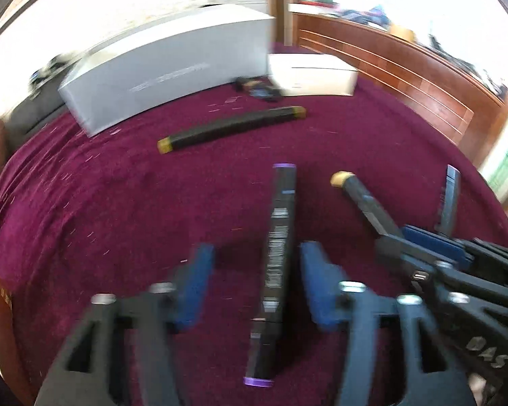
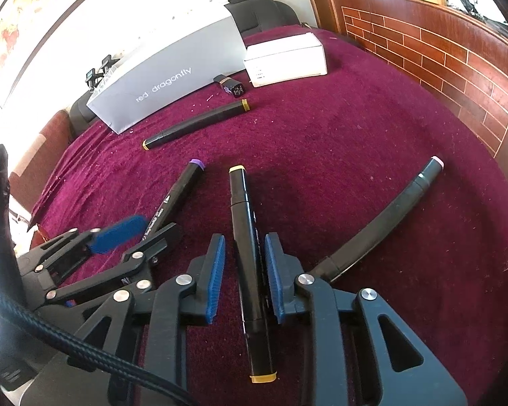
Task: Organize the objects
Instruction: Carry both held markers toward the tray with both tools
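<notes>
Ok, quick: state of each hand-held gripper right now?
Left hand-held gripper: open, straddling the purple-capped marker.
Right hand-held gripper: open, straddling the yellow-capped marker.

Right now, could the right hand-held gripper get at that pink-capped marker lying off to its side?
Probably yes. The right hand-held gripper stands open around a yellow-capped marker, so it would have to leave that one first. The pink-capped marker lies alone on the maroon cloth, with nothing on or against it.

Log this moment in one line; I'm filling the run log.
left gripper: open around purple-capped marker | right gripper: open around yellow-capped marker | both markers on cloth
</notes>
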Tool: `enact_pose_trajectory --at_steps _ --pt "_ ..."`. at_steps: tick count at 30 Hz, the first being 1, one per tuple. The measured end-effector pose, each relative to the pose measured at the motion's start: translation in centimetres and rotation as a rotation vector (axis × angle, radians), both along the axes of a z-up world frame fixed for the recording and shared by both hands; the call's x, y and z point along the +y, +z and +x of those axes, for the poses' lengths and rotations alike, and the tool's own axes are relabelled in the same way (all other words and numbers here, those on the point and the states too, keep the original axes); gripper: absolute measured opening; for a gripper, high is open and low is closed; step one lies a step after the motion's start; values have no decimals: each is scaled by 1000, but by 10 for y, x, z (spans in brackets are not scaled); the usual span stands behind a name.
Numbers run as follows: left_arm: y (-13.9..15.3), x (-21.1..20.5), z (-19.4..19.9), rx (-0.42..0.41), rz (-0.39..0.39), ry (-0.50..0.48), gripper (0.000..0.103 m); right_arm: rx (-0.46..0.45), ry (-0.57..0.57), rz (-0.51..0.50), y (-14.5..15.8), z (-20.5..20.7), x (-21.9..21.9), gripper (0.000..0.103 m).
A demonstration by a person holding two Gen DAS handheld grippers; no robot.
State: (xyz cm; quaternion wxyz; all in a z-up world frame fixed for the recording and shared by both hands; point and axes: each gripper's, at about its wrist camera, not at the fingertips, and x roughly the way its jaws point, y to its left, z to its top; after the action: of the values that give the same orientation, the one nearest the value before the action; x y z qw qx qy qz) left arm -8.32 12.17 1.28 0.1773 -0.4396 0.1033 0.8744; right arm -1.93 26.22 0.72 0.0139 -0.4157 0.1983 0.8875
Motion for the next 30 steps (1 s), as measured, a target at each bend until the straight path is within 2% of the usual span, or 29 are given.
enact_pose_trajectory --at_steps 2,3,5,7,8,15,21,25,27,28,30 --pt "-1 -7 -3 -35 36 4 65 1 6 15 1 0 -3 24" --pt "-1 -6 0 -29 17 -9 64 1 9 23 1 0 -4 25" --pt "1 -6 8 -10 -10 -37 55 3 10 22 1 0 -5 26" --pt "3 -8 18 -9 -20 -80 14 4 11 21 1 0 -4 26" --pt "5 -10 25 -19 -26 -91 12 5 11 20 1 1 -4 27" --pt "10 -41 60 -67 0 -85 11 6 10 27 1 0 -5 27" --pt "6 -24 53 -13 -46 -54 18 10 23 31 1 0 -8 33" --pt "3 -24 55 30 -42 -31 20 16 22 6 0 1 -4 33" --pt "3 -27 57 37 -34 -36 19 8 22 26 1 0 -7 33" --pt "4 -29 58 32 -29 -37 13 -5 23 57 2 -1 -12 33" --pt "5 -34 63 19 -22 -51 11 -36 30 124 4 -5 -21 33"
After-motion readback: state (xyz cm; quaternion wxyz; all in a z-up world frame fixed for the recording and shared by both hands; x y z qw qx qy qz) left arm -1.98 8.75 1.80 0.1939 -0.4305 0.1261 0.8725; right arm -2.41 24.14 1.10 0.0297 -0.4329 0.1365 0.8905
